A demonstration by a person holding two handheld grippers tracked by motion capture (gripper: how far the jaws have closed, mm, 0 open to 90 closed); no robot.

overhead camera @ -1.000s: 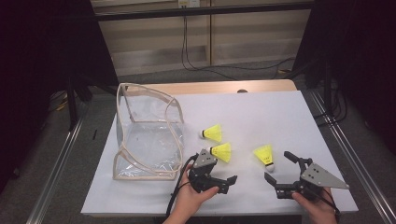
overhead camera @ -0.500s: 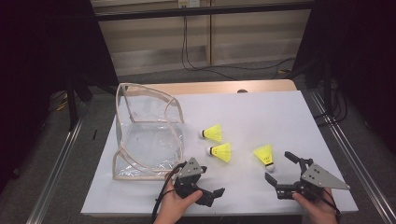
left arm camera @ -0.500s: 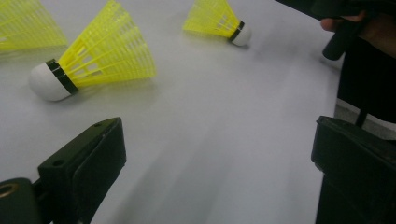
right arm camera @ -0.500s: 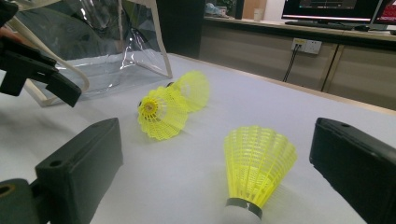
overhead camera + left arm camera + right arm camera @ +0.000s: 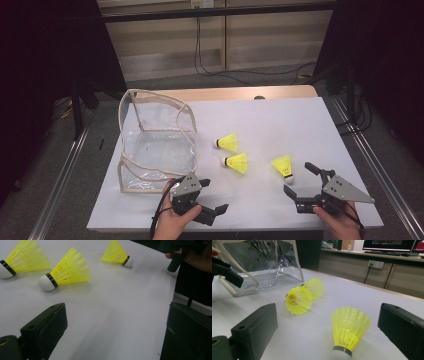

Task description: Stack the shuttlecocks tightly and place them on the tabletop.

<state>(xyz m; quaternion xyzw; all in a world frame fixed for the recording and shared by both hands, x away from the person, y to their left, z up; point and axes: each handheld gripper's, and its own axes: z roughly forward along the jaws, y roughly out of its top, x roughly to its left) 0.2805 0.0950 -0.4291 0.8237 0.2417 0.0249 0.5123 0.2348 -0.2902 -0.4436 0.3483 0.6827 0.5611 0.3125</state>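
Right claw (image 5: 298,183) wide open, gripping nothing, nearest shuttlecock (image 5: 283,166) lying just ahead between its jaws. Left claw (image 5: 210,196) open too, empty. 2 more shuttlecocks (image 5: 235,162) (image 5: 228,143) farther along white tabletop (image 5: 280,120), near clear bag (image 5: 156,142), seemingly empty.
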